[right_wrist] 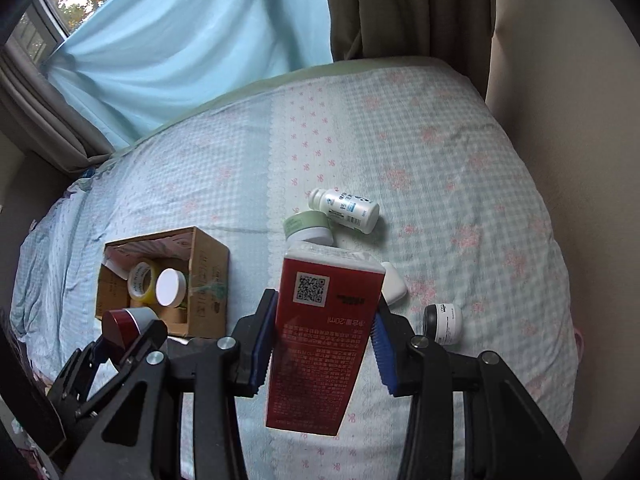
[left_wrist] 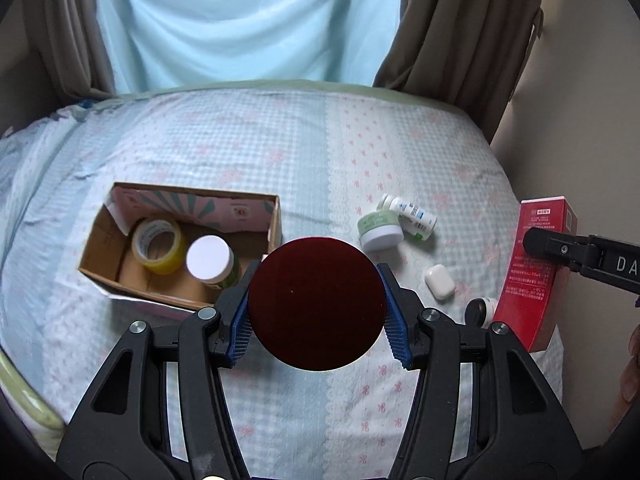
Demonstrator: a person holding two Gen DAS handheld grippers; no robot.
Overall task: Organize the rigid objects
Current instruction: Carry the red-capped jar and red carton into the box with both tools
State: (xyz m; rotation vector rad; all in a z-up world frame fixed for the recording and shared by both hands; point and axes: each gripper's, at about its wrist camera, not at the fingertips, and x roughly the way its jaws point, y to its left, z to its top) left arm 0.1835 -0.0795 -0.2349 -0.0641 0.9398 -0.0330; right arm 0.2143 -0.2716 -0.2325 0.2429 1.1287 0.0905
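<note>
My left gripper [left_wrist: 317,312] is shut on a round dark red jar [left_wrist: 317,303], held above the bed with its blue pads against the jar's sides. The same jar [right_wrist: 120,326] shows at the lower left of the right wrist view. My right gripper [right_wrist: 322,338] is shut on a tall red carton [right_wrist: 320,344], seen also at the right edge of the left wrist view as the red carton [left_wrist: 536,272]. An open cardboard box [left_wrist: 100,252] on the bed holds a yellow tape roll [left_wrist: 160,246] and a white-lidded jar [left_wrist: 210,258].
On the checked bedspread [left_wrist: 280,152] lie a green jar [left_wrist: 380,228], a white pill bottle [left_wrist: 410,216], a white earbud case [left_wrist: 439,282] and a small black-lidded jar [left_wrist: 480,312]. Curtains [left_wrist: 224,24] hang behind the bed; a wall [right_wrist: 560,120] runs along the right.
</note>
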